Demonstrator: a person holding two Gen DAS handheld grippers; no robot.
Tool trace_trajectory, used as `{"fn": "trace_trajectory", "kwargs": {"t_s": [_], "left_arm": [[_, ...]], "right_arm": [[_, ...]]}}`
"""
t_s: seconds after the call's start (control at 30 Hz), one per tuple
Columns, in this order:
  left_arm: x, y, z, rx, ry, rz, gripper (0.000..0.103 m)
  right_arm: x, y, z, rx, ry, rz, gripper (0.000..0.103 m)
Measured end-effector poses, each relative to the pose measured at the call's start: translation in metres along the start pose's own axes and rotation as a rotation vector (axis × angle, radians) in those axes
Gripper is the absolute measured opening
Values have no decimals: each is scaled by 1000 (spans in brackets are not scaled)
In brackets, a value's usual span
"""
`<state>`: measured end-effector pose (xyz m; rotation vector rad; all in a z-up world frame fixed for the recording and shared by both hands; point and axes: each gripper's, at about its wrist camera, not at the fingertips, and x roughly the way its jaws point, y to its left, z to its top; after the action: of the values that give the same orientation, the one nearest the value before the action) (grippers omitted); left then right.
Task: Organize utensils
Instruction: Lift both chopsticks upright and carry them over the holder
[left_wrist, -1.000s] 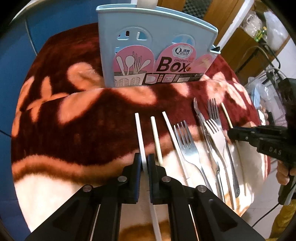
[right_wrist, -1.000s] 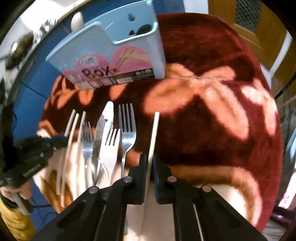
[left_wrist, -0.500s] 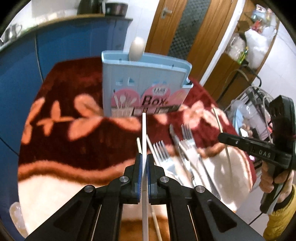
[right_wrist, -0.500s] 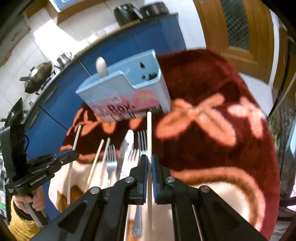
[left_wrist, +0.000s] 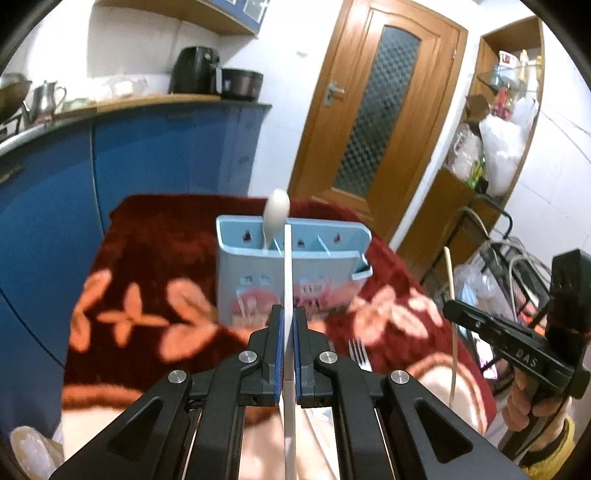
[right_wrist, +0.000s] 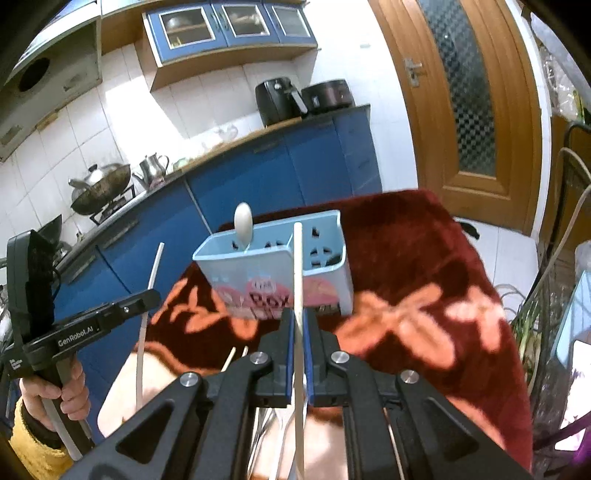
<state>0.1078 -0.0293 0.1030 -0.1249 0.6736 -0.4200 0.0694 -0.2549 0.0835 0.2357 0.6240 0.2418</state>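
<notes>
My left gripper (left_wrist: 288, 318) is shut on a white chopstick (left_wrist: 287, 266), held in the air and pointing at the light-blue utensil box (left_wrist: 251, 269). A pale spoon (left_wrist: 276, 214) stands in the box. My right gripper (right_wrist: 300, 318) is shut on a cream chopstick (right_wrist: 298, 266), also raised in front of the box (right_wrist: 266, 262) with its spoon (right_wrist: 243, 221). Each gripper shows in the other's view: the right gripper (left_wrist: 455, 309) with its chopstick (left_wrist: 451, 288), and the left gripper (right_wrist: 152, 295) with its chopstick (right_wrist: 153, 266). A fork (left_wrist: 358, 352) and loose chopsticks (right_wrist: 231, 359) lie on the blanket.
A dark red flowered blanket (left_wrist: 147, 258) covers the table. Blue cabinets (left_wrist: 155, 155) with pots and appliances stand behind it, next to a wooden door (left_wrist: 369, 122). A wire rack (left_wrist: 495, 251) with bags is at the right. A hand in a yellow sleeve (right_wrist: 44, 417) grips the left handle.
Both grippers have risen off the blanket, each lifting its chopstick with it. Both have tilted up, so the box top and the kitchen behind it come into view.
</notes>
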Motion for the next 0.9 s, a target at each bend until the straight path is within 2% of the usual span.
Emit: {"fn": "trace_trajectory", "kwargs": {"t_s": [0.23,0.5,0.67,0.9], "left_arm": [[-5,1,31,10,-94,41,4],[-5,11,73,-33,-193,45,4],[0,9,95,-27,-283,49,4],[24,10,109,-8,-415,86,4]], "right_arm": [[-2,-2,22,-3,-67,5,6],[4,2,54,-37,-147,3,6],[18,10,72,-63,-184,8,6],[46,16,96,-79,-268,15,6]]}}
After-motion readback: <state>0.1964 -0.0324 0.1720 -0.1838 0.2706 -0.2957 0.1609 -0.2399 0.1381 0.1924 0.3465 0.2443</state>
